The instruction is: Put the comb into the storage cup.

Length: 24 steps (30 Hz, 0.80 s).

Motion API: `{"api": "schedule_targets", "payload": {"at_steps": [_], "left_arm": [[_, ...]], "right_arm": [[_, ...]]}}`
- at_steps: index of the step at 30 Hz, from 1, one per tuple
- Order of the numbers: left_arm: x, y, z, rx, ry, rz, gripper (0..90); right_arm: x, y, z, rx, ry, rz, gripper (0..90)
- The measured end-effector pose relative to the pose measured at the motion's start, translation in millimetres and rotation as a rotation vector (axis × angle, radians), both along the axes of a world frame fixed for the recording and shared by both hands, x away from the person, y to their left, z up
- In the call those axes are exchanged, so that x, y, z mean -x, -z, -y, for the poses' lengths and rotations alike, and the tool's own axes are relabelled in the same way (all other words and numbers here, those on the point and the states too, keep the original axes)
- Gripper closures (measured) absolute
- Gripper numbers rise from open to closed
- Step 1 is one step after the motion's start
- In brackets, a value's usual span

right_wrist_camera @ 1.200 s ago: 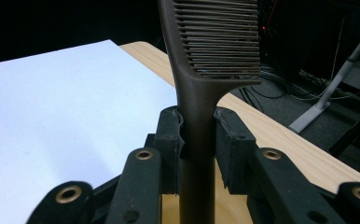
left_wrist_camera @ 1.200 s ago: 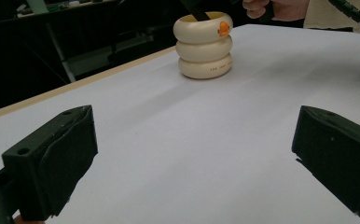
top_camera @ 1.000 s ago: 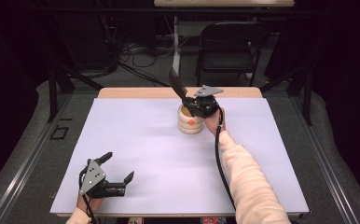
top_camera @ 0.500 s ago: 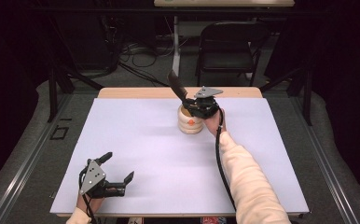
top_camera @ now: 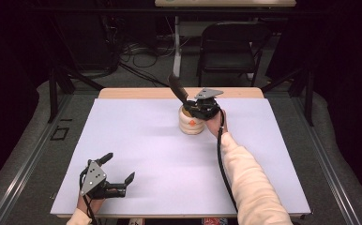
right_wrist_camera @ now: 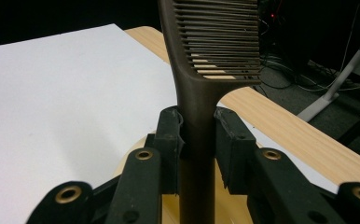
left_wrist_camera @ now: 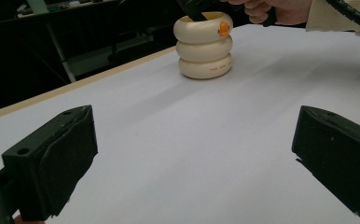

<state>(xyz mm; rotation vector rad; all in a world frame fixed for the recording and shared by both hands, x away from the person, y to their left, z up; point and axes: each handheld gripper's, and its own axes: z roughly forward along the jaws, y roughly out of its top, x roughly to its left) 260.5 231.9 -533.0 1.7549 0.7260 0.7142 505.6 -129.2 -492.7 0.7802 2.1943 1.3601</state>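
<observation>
Comb (right_wrist_camera: 201,88) is clamped by its handle in the right tool (top_camera: 201,108), sticking up over the ring-stack holder (top_camera: 191,123) near the worktop's far edge, so it's roughly halfway, while the left tool (top_camera: 108,179) sits spread apart at the near-left corner.

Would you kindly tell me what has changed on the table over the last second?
Nothing visibly changed. The right gripper stays shut on the comb above the cream ringed holder, and the left gripper stays open near the front edge of the white table.
</observation>
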Motion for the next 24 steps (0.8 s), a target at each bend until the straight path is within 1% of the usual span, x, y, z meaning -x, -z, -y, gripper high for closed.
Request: {"api": "schedule_targets", "payload": {"at_steps": [24], "left_arm": [[-0.3, 0.1, 0.3, 0.0, 0.0, -0.001, 0.0]], "right_arm": [[-1.7, 2.8, -1.5, 0.036, -0.011, -0.027, 71.5]]}}
